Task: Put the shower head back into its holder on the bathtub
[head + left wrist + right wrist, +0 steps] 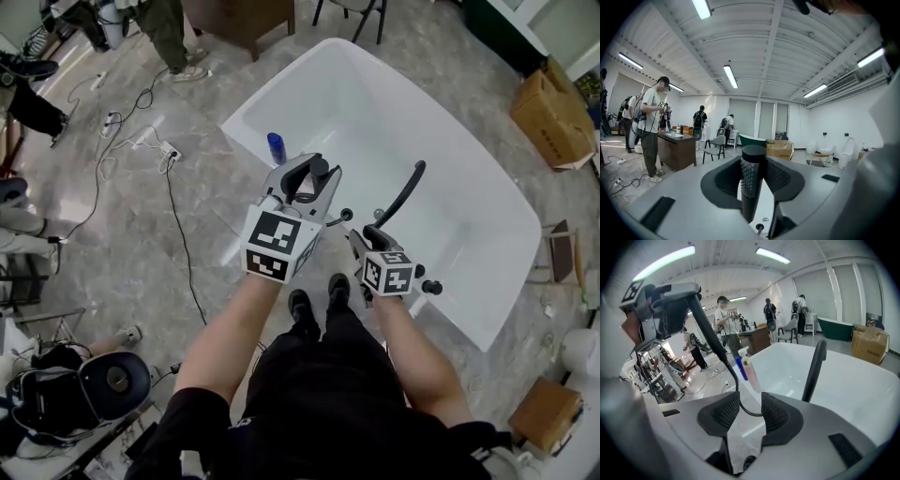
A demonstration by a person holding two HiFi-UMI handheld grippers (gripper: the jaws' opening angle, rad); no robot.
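I hold my left tool (302, 183) nearly level over the bathtub (459, 239) rim, clamped on the shower head (753, 161) handle. My right tool (745, 414) tilts down beside it, jaws apart, and the hose (712, 341) seems to hang just beyond them. A blue bottle (276, 147) stands on the tub rim.

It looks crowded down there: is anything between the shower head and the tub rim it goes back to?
Yes: the open right gripper hangs over the rim's fittings beside the black spout. The holder itself isn't visible.
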